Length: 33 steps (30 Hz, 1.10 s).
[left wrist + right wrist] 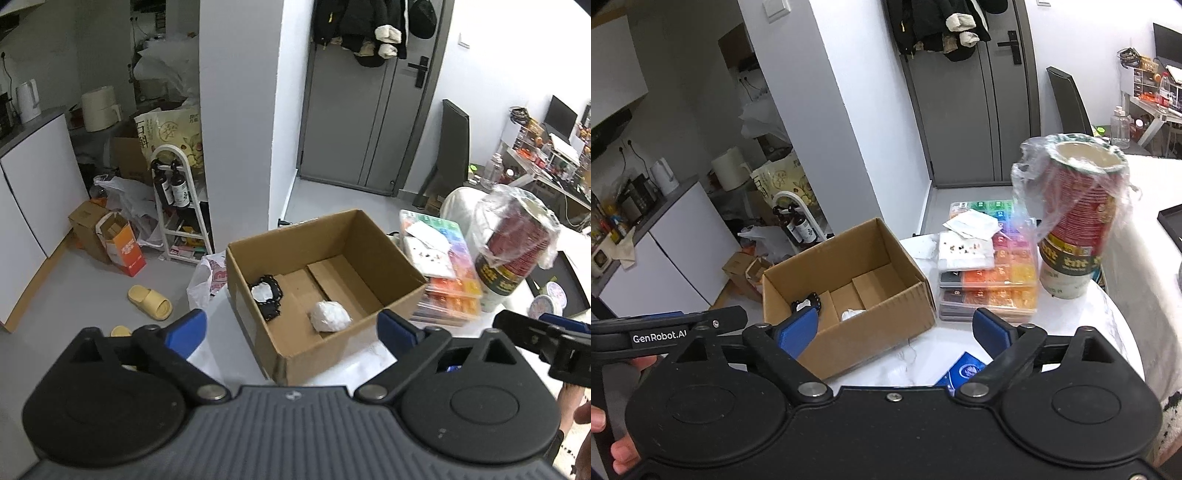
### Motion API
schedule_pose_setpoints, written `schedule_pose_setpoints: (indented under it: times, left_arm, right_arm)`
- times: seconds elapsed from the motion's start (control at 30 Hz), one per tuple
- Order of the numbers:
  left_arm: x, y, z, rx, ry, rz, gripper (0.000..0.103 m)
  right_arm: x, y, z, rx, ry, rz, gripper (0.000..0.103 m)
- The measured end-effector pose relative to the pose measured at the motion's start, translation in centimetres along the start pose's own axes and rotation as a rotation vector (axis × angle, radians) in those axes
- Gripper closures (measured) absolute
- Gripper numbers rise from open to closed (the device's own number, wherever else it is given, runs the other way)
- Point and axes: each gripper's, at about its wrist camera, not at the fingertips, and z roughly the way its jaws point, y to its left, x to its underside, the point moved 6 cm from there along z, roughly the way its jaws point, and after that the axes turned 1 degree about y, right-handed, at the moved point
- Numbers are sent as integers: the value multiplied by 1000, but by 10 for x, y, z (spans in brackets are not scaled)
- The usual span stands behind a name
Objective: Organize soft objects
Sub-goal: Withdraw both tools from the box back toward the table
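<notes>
An open cardboard box [369,236] stands on the white table. Inside lie a crumpled white soft ball [330,316] and a black-and-white soft item [266,293]. My left gripper [291,330] is open and empty, held just in front of and above the box. In the right wrist view the box [871,321] sits left of centre with the white ball [852,315] and the black-and-white item [807,305] inside. My right gripper [895,332] is open and empty above the table, by the box's right front corner. A blue packet [964,371] lies under it.
A stack of colourful bead cases [993,280] with a white pad on top stands right of the box. A tall stack of red paper cups in plastic wrap [1078,218] stands further right. The floor at left holds boxes, bags, a yellow slipper [149,302].
</notes>
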Motion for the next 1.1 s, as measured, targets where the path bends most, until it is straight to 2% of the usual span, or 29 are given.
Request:
schedule_pose_setpoints:
  times: [0.63,0.9,1.1]
  left_arm:
    - [21,-34,-55,95,-55,36,0]
    - [37,-45,-70,82,-34,78,0]
    - [58,-60,-77,105,2,105,0]
  right_arm:
    - [18,-30,-68,30,-27,-33,3]
    - [32,-36,-91,43,-34,-47,0]
    - [44,-45,-104,54,-34,-42,0]
